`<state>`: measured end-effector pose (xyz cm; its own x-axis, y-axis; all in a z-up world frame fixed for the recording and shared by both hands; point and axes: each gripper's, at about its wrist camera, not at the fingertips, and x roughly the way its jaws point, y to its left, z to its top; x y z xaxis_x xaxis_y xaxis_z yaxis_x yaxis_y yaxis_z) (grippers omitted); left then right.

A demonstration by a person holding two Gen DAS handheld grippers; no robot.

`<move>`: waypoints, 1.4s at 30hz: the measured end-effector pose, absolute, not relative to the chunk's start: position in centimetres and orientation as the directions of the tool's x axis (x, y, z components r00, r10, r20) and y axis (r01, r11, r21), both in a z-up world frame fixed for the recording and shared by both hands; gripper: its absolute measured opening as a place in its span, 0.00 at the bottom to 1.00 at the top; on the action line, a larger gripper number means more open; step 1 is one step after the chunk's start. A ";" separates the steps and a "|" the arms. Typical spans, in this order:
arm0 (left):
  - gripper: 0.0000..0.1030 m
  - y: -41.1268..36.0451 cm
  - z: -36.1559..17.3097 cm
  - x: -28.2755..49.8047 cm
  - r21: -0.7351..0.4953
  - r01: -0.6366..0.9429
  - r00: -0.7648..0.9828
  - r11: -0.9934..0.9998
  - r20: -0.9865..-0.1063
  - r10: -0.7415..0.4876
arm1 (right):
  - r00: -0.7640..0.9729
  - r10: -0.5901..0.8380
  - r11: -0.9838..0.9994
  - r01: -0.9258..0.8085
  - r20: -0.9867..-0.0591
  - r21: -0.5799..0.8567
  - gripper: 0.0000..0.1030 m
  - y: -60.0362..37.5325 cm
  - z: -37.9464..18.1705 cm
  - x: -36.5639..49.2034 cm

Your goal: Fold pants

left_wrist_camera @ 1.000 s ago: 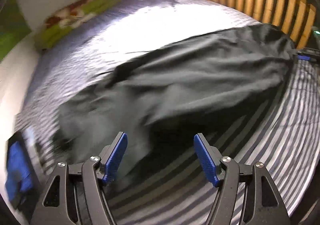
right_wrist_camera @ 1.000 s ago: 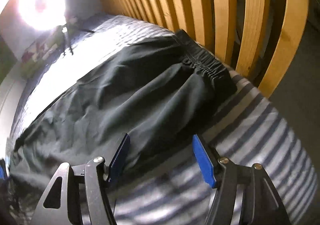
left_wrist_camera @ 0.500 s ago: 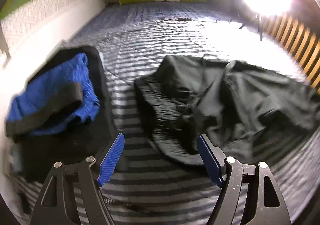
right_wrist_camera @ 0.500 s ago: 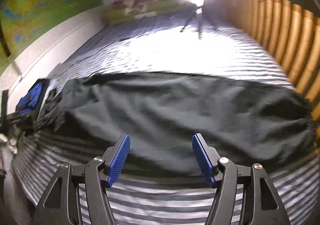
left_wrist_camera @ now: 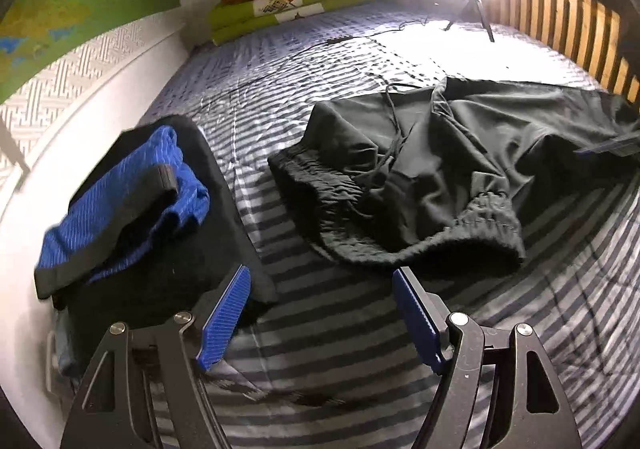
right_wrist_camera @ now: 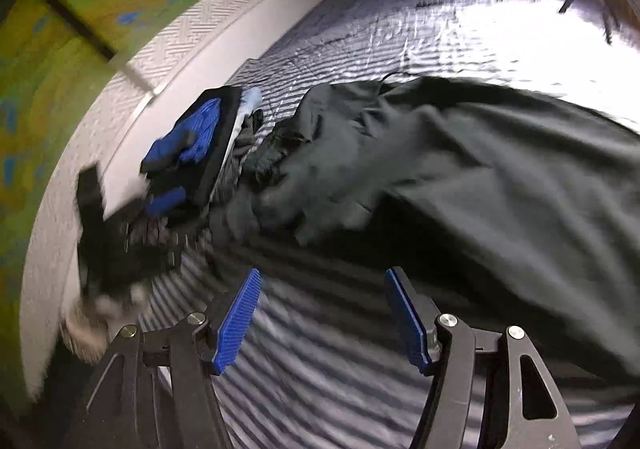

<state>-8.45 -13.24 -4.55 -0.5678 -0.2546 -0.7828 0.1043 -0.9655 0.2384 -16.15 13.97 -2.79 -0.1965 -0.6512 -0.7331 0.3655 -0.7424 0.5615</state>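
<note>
Folding: not begun; pants (left_wrist_camera: 460, 169) lie crumpled mid-bed (left_wrist_camera: 360, 349), waistband toward its left edge.
Left tongs (left_wrist_camera: 320, 323): wide, empty.
Right tongs (right_wrist_camera: 322, 321): wide, empty.
Left: every fold.

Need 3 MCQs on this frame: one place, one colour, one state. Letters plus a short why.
1. Where does the blue garment lie relative to the black pants in the left wrist view?
A. left of them
B. on top of them
C. right of them

2. What colour are the pads of the left hand-held gripper?
A. red
B. blue
C. yellow

3. What state is the right hand-held gripper in?
A. shut on the pants
B. shut on the blue garment
C. open, holding nothing

Key: 1 A, striped bedspread shows between them; 2 B, both pads are ribbed blue; 3 C, only bedspread shows between its pads.
</note>
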 end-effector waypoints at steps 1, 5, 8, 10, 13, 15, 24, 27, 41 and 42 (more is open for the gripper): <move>0.74 -13.1 -4.5 -8.6 0.262 0.086 -0.572 -0.961 -0.777 -0.263 | -0.177 -0.650 -0.746 0.333 -0.739 0.576 0.60 13.0 -3.3 -16.9; 0.74 -13.4 -4.4 -9.2 0.279 0.049 -0.583 -0.959 -0.772 -0.254 | -0.065 -0.669 -0.739 0.163 -0.741 0.653 0.60 9.5 -6.1 -20.4; 0.74 -15.2 -3.9 -10.3 0.227 0.105 -0.604 -0.968 -0.759 -0.244 | 0.028 -0.659 -0.743 0.129 -0.752 0.656 0.59 7.2 -8.1 -21.4; 0.74 -16.4 -3.9 -11.3 0.195 0.144 -0.609 -0.970 -0.755 -0.242 | 0.072 -0.687 -0.716 0.097 -0.723 0.691 0.27 6.6 -8.7 -21.3; 0.74 -17.2 -4.0 -12.2 0.212 0.185 -0.616 -0.960 -0.736 -0.282 | 0.058 -0.700 -0.704 0.114 -0.712 0.701 0.06 6.5 -7.0 -22.0; 0.74 -17.7 -3.9 -12.2 0.191 0.203 -0.627 -0.960 -0.728 -0.277 | -0.001 -0.709 -0.695 0.175 -0.706 0.698 0.05 6.6 -4.2 -23.3; 0.77 -19.3 -5.3 -12.5 0.061 0.263 -0.621 -0.963 -0.753 -0.218 | -0.115 -0.621 -0.775 0.236 -0.776 0.586 0.30 0.6 -1.5 -35.0; 0.84 -19.7 -5.2 -11.5 -0.057 0.287 -0.661 -0.956 -0.734 -0.155 | -0.150 -0.648 -0.753 0.271 -0.747 0.599 0.33 0.7 -0.9 -35.4; 0.45 -19.5 -10.0 -21.0 -0.010 0.302 -0.476 -0.953 -0.868 -0.142 | -0.257 -0.567 -0.812 0.332 -0.783 0.480 0.41 19.9 -2.1 -16.4; 0.45 -19.8 -9.6 -21.6 0.013 0.309 -0.465 -0.951 -0.870 -0.163 | -0.268 -0.541 -0.832 0.311 -0.798 0.459 0.41 21.5 -2.6 -15.1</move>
<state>-21.61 -19.76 -9.63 -0.4653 -0.1631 -0.8700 0.3086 -0.9511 0.0133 -15.14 21.53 -2.61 -0.2675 -0.5406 -0.7976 0.3114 -0.8319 0.4594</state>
